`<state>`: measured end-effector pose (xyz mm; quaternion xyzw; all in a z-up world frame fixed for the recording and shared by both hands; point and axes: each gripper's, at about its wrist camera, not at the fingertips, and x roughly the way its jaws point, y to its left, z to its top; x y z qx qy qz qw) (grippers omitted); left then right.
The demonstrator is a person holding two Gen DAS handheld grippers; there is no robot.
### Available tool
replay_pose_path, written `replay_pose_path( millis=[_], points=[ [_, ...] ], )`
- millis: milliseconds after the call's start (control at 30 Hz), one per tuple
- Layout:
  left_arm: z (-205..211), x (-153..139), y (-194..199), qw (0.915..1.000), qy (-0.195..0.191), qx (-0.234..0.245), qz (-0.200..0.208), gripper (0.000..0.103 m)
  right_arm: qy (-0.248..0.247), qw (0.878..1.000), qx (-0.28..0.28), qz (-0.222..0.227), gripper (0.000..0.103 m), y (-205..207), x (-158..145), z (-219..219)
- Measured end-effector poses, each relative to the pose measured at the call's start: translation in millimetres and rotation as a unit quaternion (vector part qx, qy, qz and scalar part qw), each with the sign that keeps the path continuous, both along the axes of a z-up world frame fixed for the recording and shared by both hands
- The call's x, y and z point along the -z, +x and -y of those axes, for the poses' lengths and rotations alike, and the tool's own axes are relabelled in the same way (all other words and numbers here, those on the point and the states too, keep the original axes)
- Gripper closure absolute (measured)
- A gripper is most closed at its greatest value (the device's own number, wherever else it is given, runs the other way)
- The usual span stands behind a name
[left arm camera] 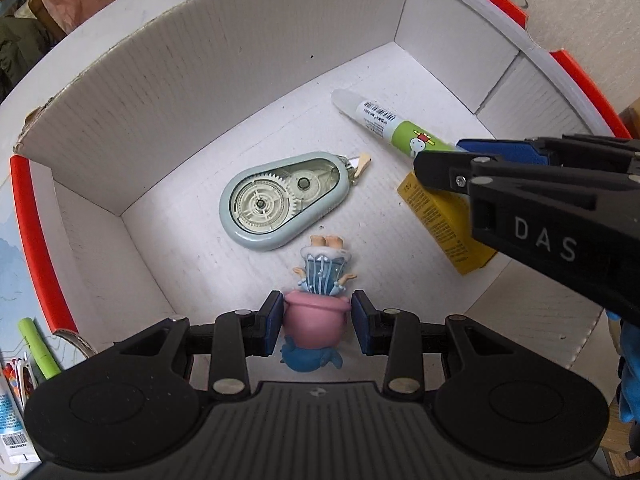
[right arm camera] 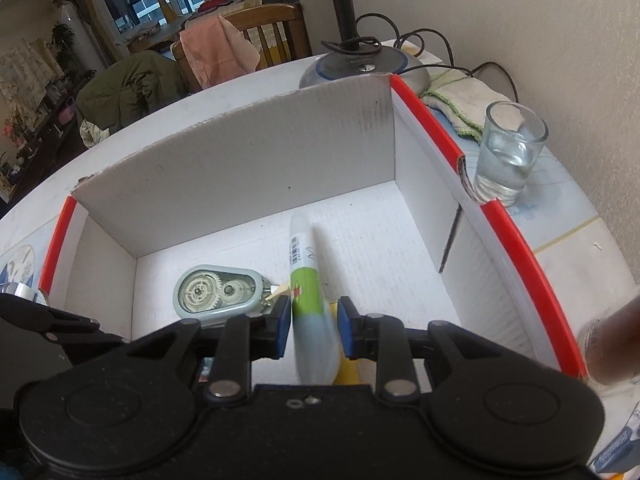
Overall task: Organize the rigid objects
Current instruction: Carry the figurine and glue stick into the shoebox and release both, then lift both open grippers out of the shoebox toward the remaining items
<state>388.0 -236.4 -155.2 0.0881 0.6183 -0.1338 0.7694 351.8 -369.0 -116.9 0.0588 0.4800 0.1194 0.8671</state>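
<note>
A white cardboard box with red edges (left arm camera: 224,60) holds a grey-green correction tape dispenser (left arm camera: 280,200), a yellow carton (left arm camera: 448,220) and a green-and-white glue tube (left arm camera: 384,120). My left gripper (left arm camera: 316,322) is inside the box, its blue pads against the pink head of a small figurine (left arm camera: 320,280) that hangs upside down. My right gripper (right arm camera: 314,332) is over the box with the glue tube (right arm camera: 306,276) between its pads, small gaps showing on both sides. The tube looks blurred. The dispenser also shows in the right wrist view (right arm camera: 216,290).
A glass of water (right arm camera: 508,152) stands just right of the box wall (right arm camera: 516,240). A lamp base (right arm camera: 360,66) with cables and a cloth (right arm camera: 460,96) lie behind. A green marker (left arm camera: 38,348) and packets lie left of the box. A brown bottle (right arm camera: 612,344) shows at far right.
</note>
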Motion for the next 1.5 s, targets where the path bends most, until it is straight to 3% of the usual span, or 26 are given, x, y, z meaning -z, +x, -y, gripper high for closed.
replay_pose_path(
  millis=[167,567,1300,1367,1433,1500],
  points=[
    [-5,-3,-1,0.9999,-0.009,-0.009,0.005,0.066,0.008,1.000,0.004,-0.003,0.074,-1,-1,5],
    [-19,-43,-24,0.9949,-0.061,-0.028,0.075,0.058,0.014,1.000,0.007,0.015,0.066,-19,-22,10],
    [-78,-112,-98,0.9705,-0.115,-0.076,0.198,0.058,0.022,0.996,0.007,0.084,0.047,-71,-82,-10],
    [-87,-117,-106,0.9684,-0.117,-0.078,0.206,0.053,0.024,0.996,0.007,0.091,0.044,-77,-86,-15],
    [-97,-122,-115,0.9657,-0.121,-0.079,0.215,0.041,0.030,0.995,0.007,0.097,0.040,-83,-91,-19],
    [-106,-127,-124,0.9636,-0.121,-0.077,0.225,0.041,0.031,0.994,0.006,0.104,0.038,-90,-96,-26]
  ],
)
